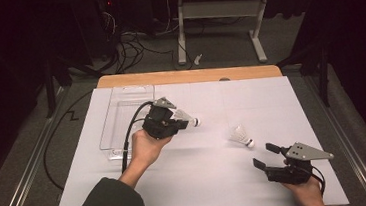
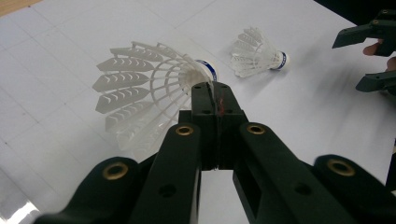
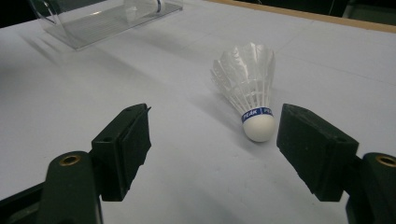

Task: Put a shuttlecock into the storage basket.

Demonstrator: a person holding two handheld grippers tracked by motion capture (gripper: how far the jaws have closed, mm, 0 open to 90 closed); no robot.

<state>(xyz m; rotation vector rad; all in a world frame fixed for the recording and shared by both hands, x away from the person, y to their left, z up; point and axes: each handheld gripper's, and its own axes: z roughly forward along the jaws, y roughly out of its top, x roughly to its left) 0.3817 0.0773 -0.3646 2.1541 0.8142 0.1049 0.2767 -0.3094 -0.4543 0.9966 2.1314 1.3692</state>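
Tray of clear plastic is sitting at ten o'clock on the desk. Left tongs are pinching one shuttlecock by its skirt. Right tongs, spread wide, are flanking the "PEAK"-banded shuttlecock lying at three o'clock.

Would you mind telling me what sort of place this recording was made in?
Probably a lab or workshop: a white-covered table set up for handling trials, loose cables on the grey floor behind it, and a bench frame beyond.

High view looks down; both gripper views (close, low) share the lying shuttlecock.
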